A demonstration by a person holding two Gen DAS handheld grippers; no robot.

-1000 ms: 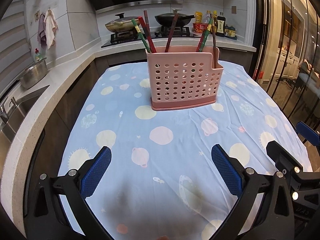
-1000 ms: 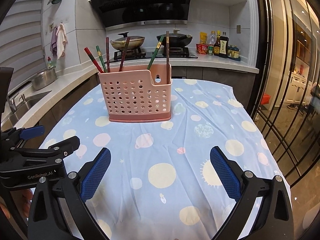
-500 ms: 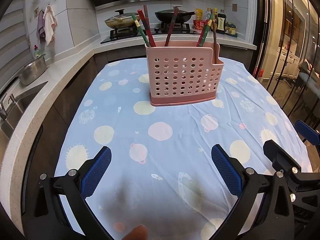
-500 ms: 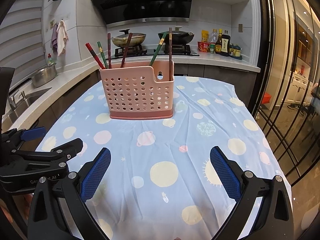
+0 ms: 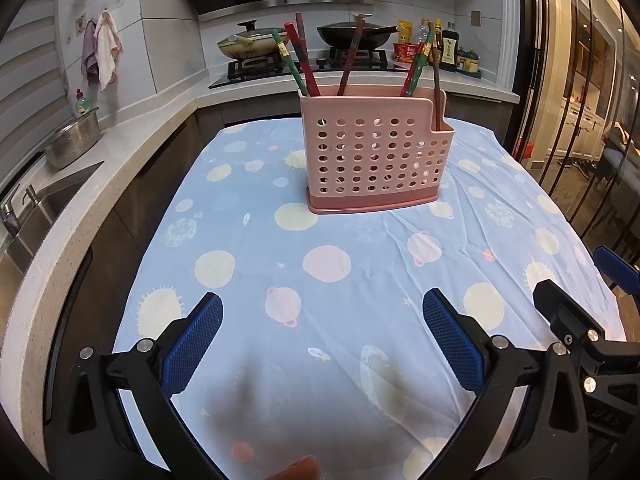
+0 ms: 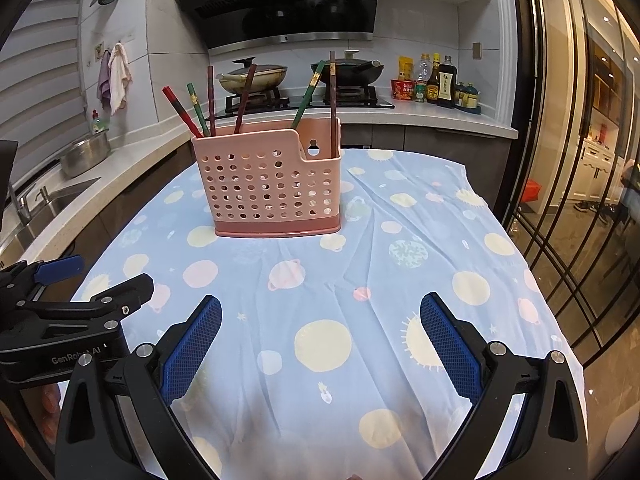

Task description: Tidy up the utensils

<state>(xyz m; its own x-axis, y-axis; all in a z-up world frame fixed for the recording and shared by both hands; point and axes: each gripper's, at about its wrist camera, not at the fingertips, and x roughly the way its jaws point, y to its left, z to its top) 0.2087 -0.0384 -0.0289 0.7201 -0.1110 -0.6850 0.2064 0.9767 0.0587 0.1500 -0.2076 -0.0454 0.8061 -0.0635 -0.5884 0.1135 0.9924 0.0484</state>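
Note:
A pink perforated utensil holder (image 5: 374, 156) (image 6: 272, 188) stands upright on the far half of a table covered in a blue planet-print cloth (image 5: 332, 280) (image 6: 352, 280). Several red, green and brown chopsticks (image 5: 298, 60) (image 6: 200, 108) stick out of its top, one brown stick (image 6: 332, 100) in the lower right compartment. My left gripper (image 5: 322, 340) hangs open over the near cloth, nothing between its blue pads. My right gripper (image 6: 320, 340) is open too, empty, beside the left one. Each shows at the other view's edge.
A counter with a sink (image 5: 36, 208) and a steel bowl (image 5: 74, 142) runs along the left. A stove with two pans (image 6: 256, 76) and sauce bottles (image 6: 436, 80) sits behind the table. Glass doors (image 6: 580, 160) lie to the right. A fingertip (image 5: 296, 470) shows at the bottom edge.
Both grippers have tilted up and drawn back slightly, so the holder sits lower and farther in both views. Both stay open and empty. A fingertip came into the left view.

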